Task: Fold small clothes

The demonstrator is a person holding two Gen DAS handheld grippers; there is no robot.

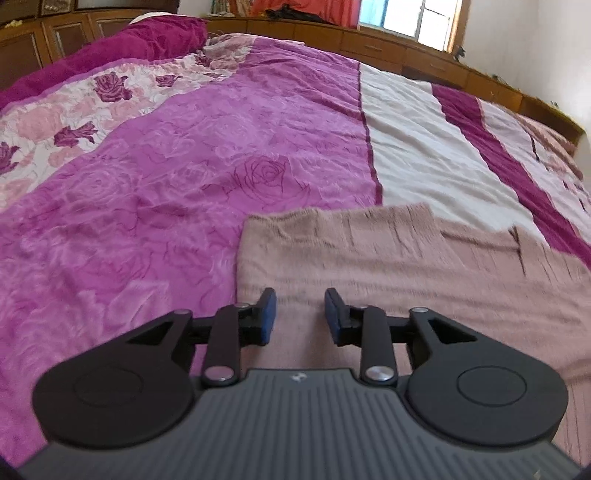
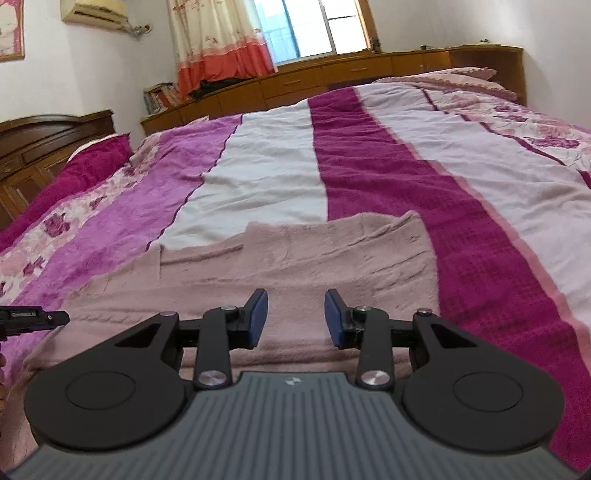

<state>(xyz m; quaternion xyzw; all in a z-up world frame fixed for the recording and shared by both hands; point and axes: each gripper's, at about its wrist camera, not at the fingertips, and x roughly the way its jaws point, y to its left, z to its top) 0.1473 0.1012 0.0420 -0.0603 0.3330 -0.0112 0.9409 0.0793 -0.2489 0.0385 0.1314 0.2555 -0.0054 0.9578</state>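
One garment is present: a dusty-pink knitted sweater, lying spread flat on the bed. It rests across the boundary of the bedspread's stripes, partly on the purple rose-patterned band, partly on the white band and reaching the dark magenta band on the right-wrist view. Its far edge is uneven, with a stepped fold line visible in both views.

Two grippers are in use. The left gripper hangs over the near left part of the sweater; its jaws are released, blue pads apart with pink knit showing between them, grasping nothing. The right gripper hangs over the near middle of the sweater; its jaws are likewise released and hold nothing. Contact between pads and fabric cannot be determined.

One magenta pillow lies at the bed's far left corner. One window, one curtain, one wall air conditioner noted.
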